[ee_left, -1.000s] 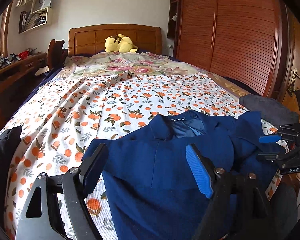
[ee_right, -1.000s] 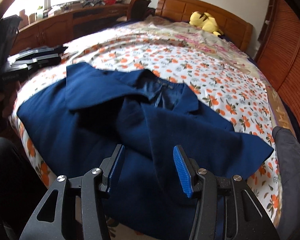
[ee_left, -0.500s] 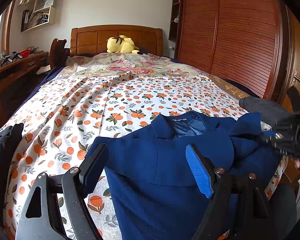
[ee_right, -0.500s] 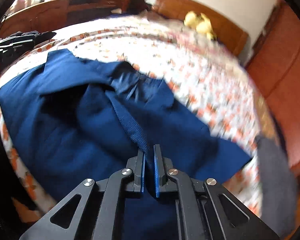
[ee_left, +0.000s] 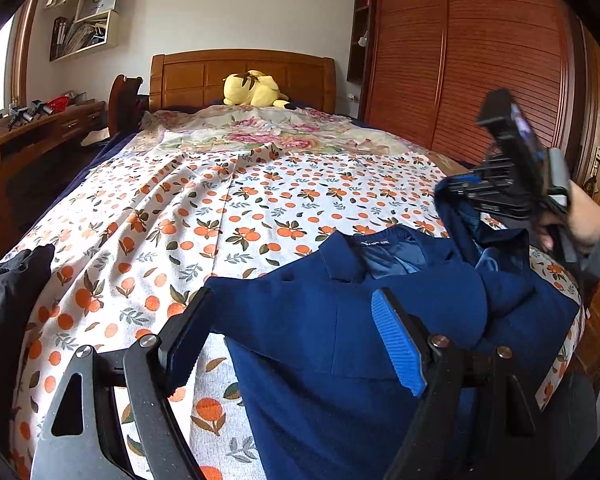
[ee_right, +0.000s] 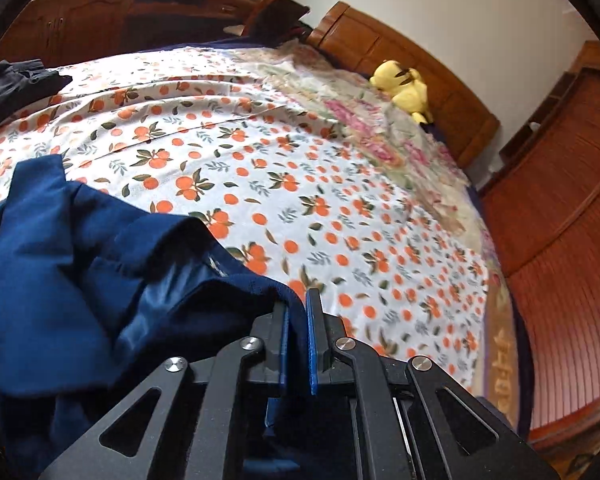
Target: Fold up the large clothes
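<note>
Black garment (ee_left: 8, 300): we note it at the bed's left edge.
Left gripper (ee_left: 296, 344): we find its jaws standing wide apart, nothing between them, above the jacket's near left part.
Navy blue cloth jacket (ee_left: 340, 340): we record it on the near right of the orange-print bed sheet (ee_left: 220, 208), collar facing far.
Right gripper (ee_right: 298, 328): we see it clamped on a jacket edge, lifted at right.

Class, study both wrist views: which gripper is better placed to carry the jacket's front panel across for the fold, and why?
Right. The right gripper is shut on the blue jacket's edge, lifting it. The left gripper hangs open, gripping nothing.
</note>
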`<action>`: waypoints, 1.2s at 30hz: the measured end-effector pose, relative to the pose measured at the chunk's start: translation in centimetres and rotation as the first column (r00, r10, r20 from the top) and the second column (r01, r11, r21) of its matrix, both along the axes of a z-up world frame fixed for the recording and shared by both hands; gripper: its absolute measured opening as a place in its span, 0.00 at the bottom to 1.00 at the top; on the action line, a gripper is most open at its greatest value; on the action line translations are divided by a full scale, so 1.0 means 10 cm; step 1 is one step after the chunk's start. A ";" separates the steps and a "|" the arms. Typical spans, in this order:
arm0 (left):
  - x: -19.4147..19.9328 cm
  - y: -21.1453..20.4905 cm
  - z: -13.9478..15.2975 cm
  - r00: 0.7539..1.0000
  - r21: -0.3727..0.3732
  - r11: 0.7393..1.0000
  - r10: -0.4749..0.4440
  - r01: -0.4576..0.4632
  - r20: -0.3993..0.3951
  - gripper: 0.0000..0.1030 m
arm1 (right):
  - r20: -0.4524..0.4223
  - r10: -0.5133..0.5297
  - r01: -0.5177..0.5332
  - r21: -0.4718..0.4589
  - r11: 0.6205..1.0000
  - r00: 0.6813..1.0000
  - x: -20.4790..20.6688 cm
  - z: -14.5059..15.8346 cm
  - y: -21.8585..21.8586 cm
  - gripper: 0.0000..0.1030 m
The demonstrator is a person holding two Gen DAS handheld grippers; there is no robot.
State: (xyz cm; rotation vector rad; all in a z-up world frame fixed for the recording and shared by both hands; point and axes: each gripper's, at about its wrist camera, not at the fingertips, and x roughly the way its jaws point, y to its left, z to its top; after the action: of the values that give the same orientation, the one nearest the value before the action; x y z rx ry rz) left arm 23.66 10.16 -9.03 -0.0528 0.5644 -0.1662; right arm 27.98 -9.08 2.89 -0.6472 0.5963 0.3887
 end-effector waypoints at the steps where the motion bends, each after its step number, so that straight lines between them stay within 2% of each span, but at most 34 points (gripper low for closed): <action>1: 0.00 0.01 0.00 1.000 -0.001 1.000 0.001 -0.001 0.000 0.78 | -0.017 -0.006 0.006 0.014 1.000 1.000 0.08 -0.02 0.02 0.06; 3: 0.01 0.04 -0.01 1.000 -0.004 1.000 0.003 -0.003 0.001 0.78 | -0.025 -0.031 0.032 0.015 0.999 0.999 0.20 -0.04 0.02 0.11; 5: 0.01 0.07 -0.01 1.000 -0.008 1.000 0.008 -0.008 0.000 0.78 | 0.000 -0.054 0.054 -0.002 0.999 0.999 0.28 -0.05 -0.03 0.23; 8: 0.02 0.10 -0.02 1.000 -0.014 1.000 0.014 -0.014 -0.001 0.78 | 0.051 -0.099 0.101 -0.030 0.994 0.994 0.34 0.00 0.00 0.30; 12: 0.02 0.12 -0.01 1.000 -0.018 1.000 0.020 -0.020 0.002 0.78 | 0.024 -0.116 0.114 0.066 0.991 0.993 0.27 0.16 -0.08 0.31; 16: 0.01 0.14 -0.01 1.000 -0.016 1.000 0.025 -0.025 0.005 0.78 | -0.010 -0.058 0.058 0.124 0.991 0.998 0.01 0.15 -0.06 0.35; 20: 0.01 0.17 -0.03 1.000 -0.015 0.999 0.031 -0.031 0.000 0.78 | -0.051 0.036 -0.028 0.148 0.989 0.998 -0.43 0.05 0.00 0.42; 23: 0.00 0.20 -0.03 0.999 -0.015 0.999 0.038 -0.038 0.000 0.78 | -0.091 0.117 -0.099 0.181 0.979 0.989 -0.75 -0.07 0.08 0.47; 28: -0.01 0.25 -0.04 0.999 -0.015 0.999 0.049 -0.049 -0.003 0.78 | -0.145 0.223 -0.192 0.205 0.960 0.964 -1.18 -0.24 0.21 0.50; 36: 0.00 0.31 -0.06 0.998 -0.017 0.998 0.062 -0.062 -0.007 0.78 | -0.174 0.317 -0.287 0.179 0.941 0.932 -1.35 -0.38 0.35 0.53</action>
State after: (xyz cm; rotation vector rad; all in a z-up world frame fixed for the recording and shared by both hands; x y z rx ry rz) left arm 23.61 13.23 -9.61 -0.0875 0.5672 -0.1102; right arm 14.44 -5.57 -0.91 -0.5584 0.6530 0.7895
